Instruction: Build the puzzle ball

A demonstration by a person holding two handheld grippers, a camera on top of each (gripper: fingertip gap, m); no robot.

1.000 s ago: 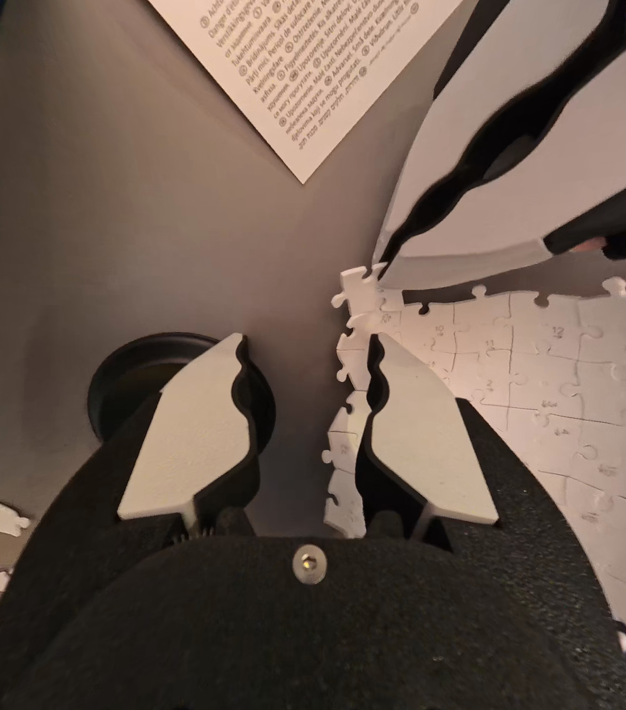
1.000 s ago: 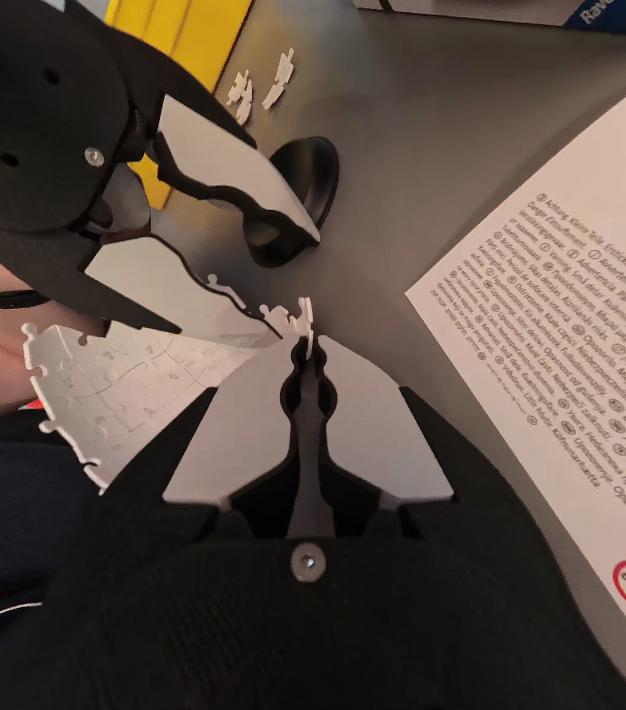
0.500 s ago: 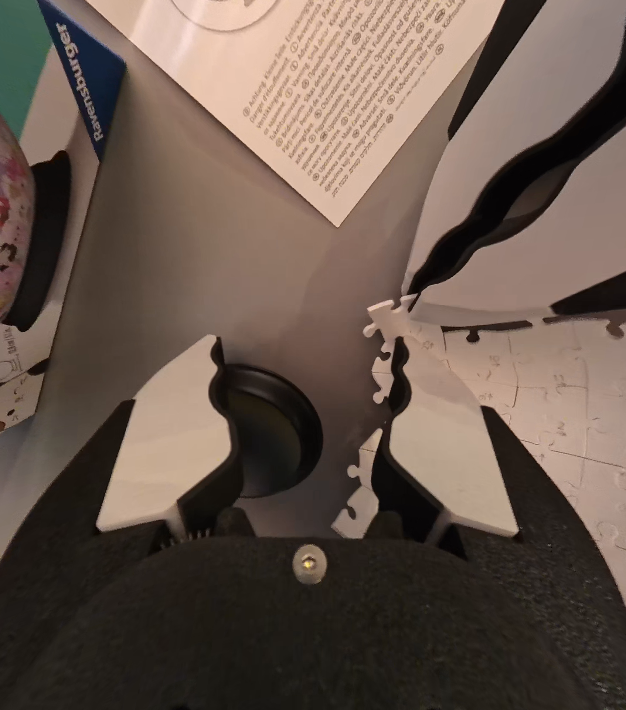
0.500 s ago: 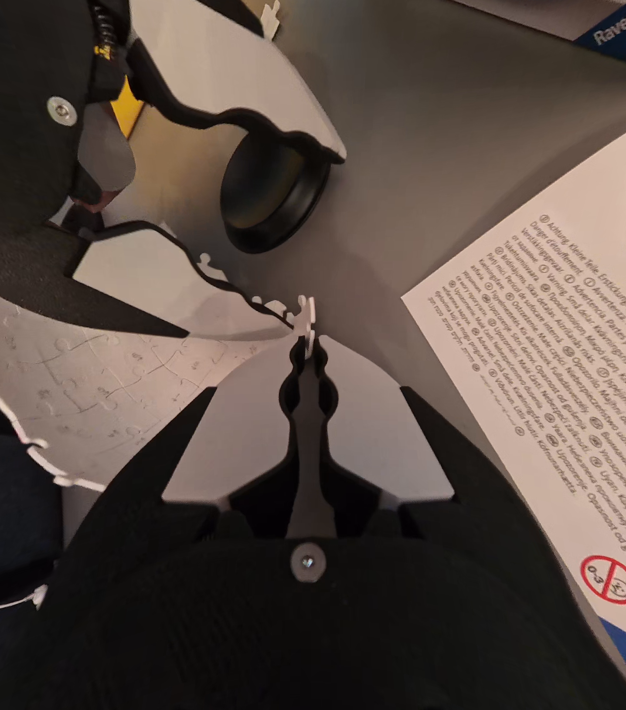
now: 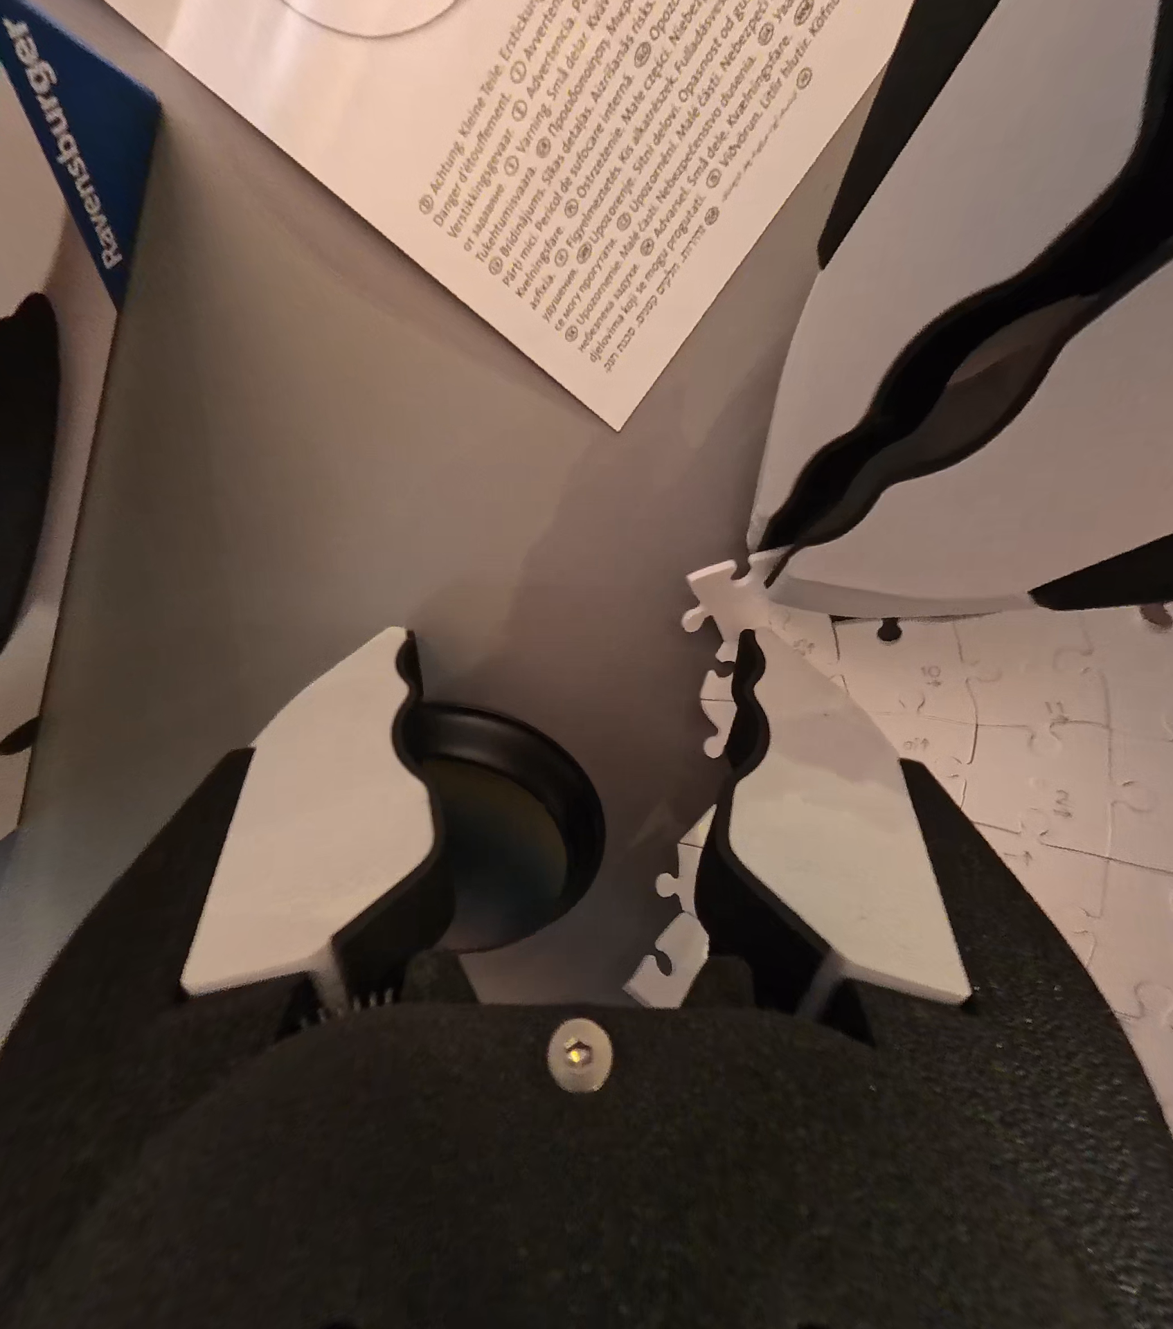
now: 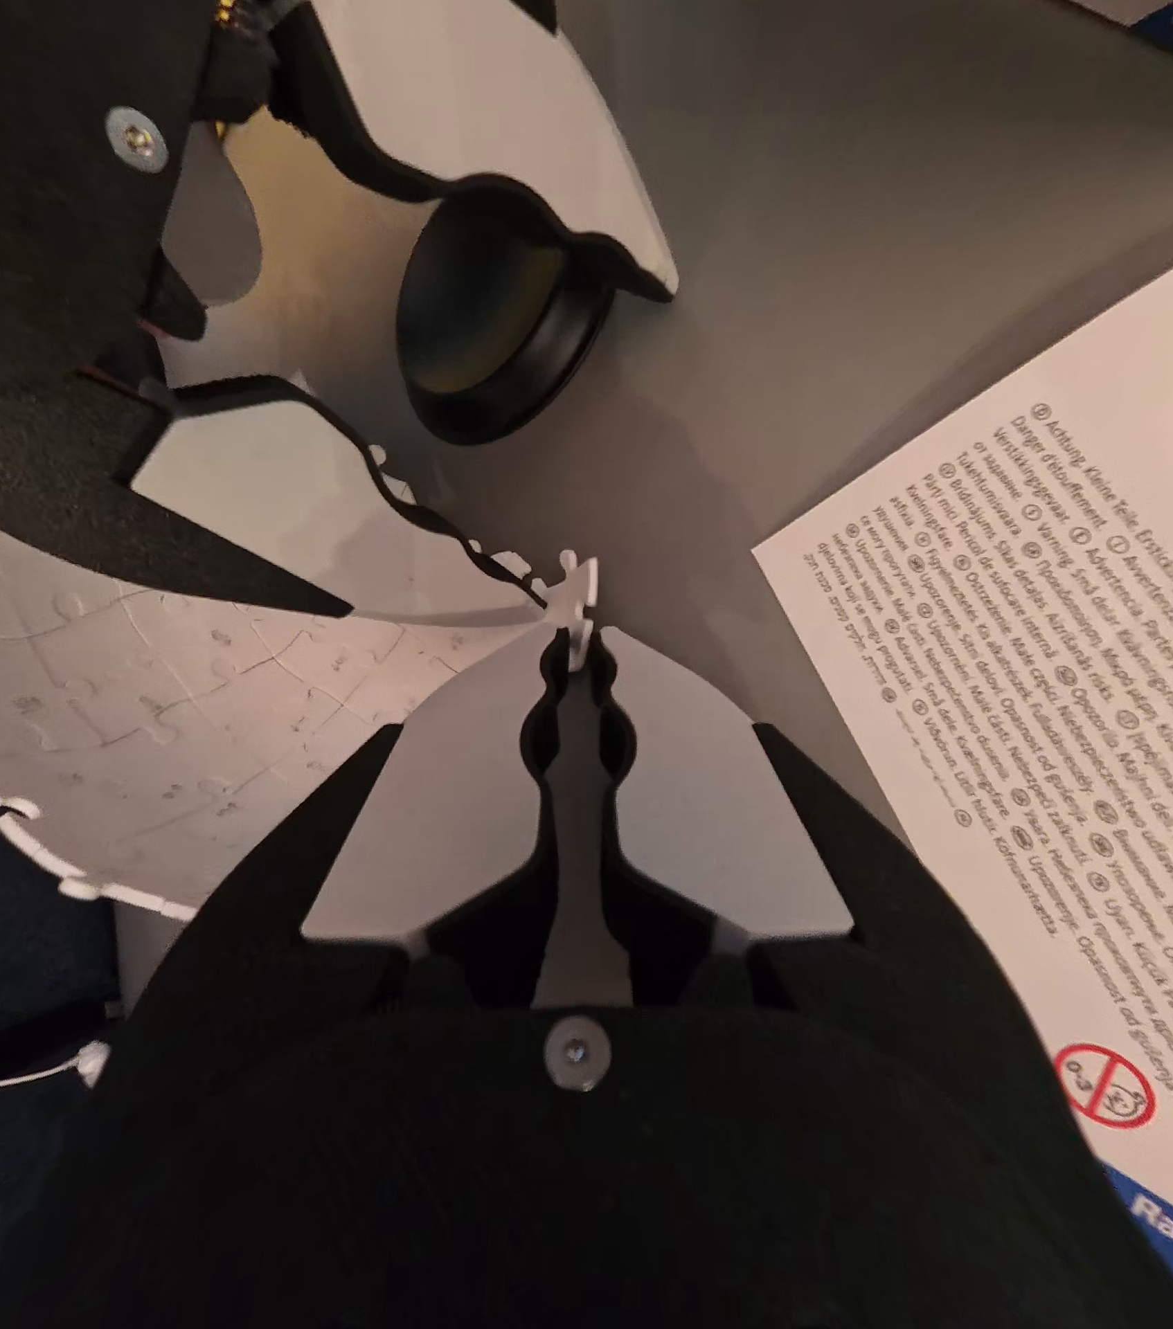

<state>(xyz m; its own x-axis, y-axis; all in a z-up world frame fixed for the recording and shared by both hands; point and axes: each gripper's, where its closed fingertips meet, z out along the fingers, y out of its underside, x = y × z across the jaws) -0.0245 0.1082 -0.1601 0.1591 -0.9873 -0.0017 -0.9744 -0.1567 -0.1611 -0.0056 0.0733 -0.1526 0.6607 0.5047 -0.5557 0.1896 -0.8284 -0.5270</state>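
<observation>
The partly built puzzle ball is a curved white shell of joined pieces [image 5: 1073,791], also in the right wrist view [image 6: 173,683]. My right gripper [image 6: 576,640] is shut on one white puzzle piece [image 6: 578,586] and holds it at the shell's corner edge. From the left wrist view the right gripper [image 5: 771,568] shows at upper right with the piece [image 5: 717,586]. My left gripper [image 5: 576,636] is open. Its right finger [image 5: 821,827] lies over the shell's inner face by the rim. In the right wrist view the left gripper [image 6: 601,446] fills the upper left.
A round black stand [image 5: 512,813] sits on the grey table [image 5: 317,467] between my left fingers, and shows in the right wrist view [image 6: 490,338]. A white printed sheet [image 5: 569,180] [image 6: 1001,647] lies beyond. The puzzle box [image 5: 73,158] stands at the left. Dark clothing [image 6: 8,1007] is at lower left.
My left gripper has shifted left and forward, so the black stand now lies between its fingers. The right gripper has kept the piece at the shell's corner. Both jaws are unchanged.
</observation>
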